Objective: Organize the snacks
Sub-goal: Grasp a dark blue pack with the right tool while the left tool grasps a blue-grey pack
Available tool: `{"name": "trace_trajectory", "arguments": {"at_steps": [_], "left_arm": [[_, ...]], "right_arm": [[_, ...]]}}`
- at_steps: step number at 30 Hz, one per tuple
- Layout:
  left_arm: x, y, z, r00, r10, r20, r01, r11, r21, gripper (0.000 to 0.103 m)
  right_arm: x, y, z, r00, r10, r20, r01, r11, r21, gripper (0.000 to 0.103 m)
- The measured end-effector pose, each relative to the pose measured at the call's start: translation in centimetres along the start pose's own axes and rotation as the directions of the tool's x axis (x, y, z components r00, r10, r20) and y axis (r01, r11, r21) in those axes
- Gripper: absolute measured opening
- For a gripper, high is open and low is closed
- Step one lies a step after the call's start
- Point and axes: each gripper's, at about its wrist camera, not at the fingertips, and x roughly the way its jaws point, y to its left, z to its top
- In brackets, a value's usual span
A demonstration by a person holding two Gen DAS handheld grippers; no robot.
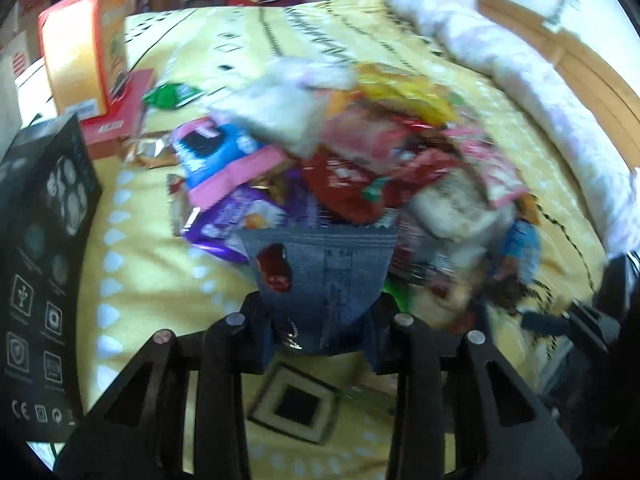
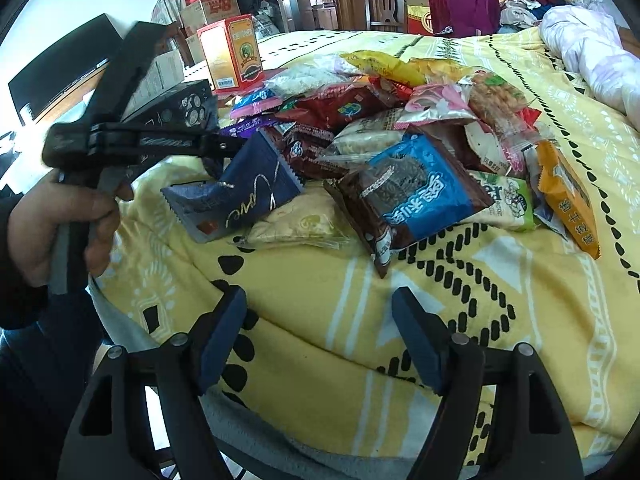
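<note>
Left wrist view showed the blue pack (image 1: 320, 280) pinched by its end in the left gripper (image 1: 320, 332), at the near edge of the snack pile (image 1: 360, 160), likely so it could be pulled out alone. Right wrist view showed the same pack (image 2: 240, 196) lying half on the yellow bed cover (image 2: 440, 300), gripped from the side. The right gripper (image 2: 320, 340) hung open and empty above bare cover, probably waiting its turn. An orange box (image 2: 230, 54) stood behind the pile, maybe a spot for sorted snacks.
</note>
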Motion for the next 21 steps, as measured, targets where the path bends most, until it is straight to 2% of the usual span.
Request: {"name": "trace_trajectory", "arguments": {"at_steps": [6,10,12,14,17,21], "left_arm": [[-2.9,0.5,0.6,0.999,-0.031,0.024,0.032,0.999,-0.042,0.033],[-5.2,1.4,0.9,0.998,-0.047,0.048,0.051,0.996,-0.079,0.033],[-5.4,1.6,0.9,0.997,-0.055,0.049,0.059,0.994,-0.093,0.033],[-5.8,1.9,0.7,0.997,-0.054,0.049,0.059,0.993,-0.103,0.033],[-5.9,2.4,0.2,0.997,-0.060,0.038,0.064,0.991,-0.121,0.033],[-5.6,2.9,-0.3,0.998,-0.064,0.022,0.067,0.988,-0.140,0.033]], "right_arm": [[-1.8,0.0,1.4,0.998,0.015,0.066,-0.017,0.999,0.027,0.078],[-2.0,1.3,3.0,0.989,0.134,0.068,-0.135,0.991,0.007,0.079],[-1.3,2.5,3.7,0.986,0.160,0.054,-0.159,0.987,-0.028,0.089],[-0.3,3.8,4.1,0.983,0.181,0.037,-0.177,0.980,-0.092,0.092],[1.6,5.0,4.7,0.992,0.126,0.004,-0.122,0.971,-0.205,0.094],[3.4,4.2,5.9,0.989,0.148,-0.025,-0.149,0.954,-0.261,0.097]]}}
